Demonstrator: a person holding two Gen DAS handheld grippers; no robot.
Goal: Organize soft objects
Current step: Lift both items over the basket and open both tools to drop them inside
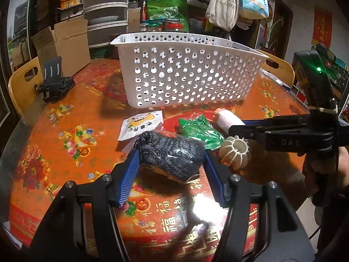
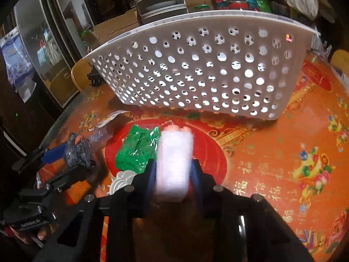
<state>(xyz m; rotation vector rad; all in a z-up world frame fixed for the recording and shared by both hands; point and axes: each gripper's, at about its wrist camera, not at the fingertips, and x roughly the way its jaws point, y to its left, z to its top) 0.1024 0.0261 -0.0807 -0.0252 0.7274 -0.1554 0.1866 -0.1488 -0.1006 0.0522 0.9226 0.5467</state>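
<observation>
My left gripper [image 1: 171,160] is shut on a dark grey knit bundle in clear wrap [image 1: 170,154], held just above the table; it also shows in the right wrist view [image 2: 77,152]. My right gripper [image 2: 173,170] is shut on a white fluffy roll [image 2: 174,161] with a pink end, which also shows in the left wrist view [image 1: 228,121]. A green foil packet [image 1: 200,131] [image 2: 136,149] lies between them. A white ribbed ball [image 1: 234,152] sits beside the packet. The white perforated basket [image 1: 187,72] [image 2: 196,74] stands behind.
A white snack packet [image 1: 141,124] lies left of the green one. A black phone stand [image 1: 55,80] and a cardboard box [image 1: 65,43] are at the far left. Wooden chair backs [image 1: 21,83] flank the red patterned table [image 1: 65,135].
</observation>
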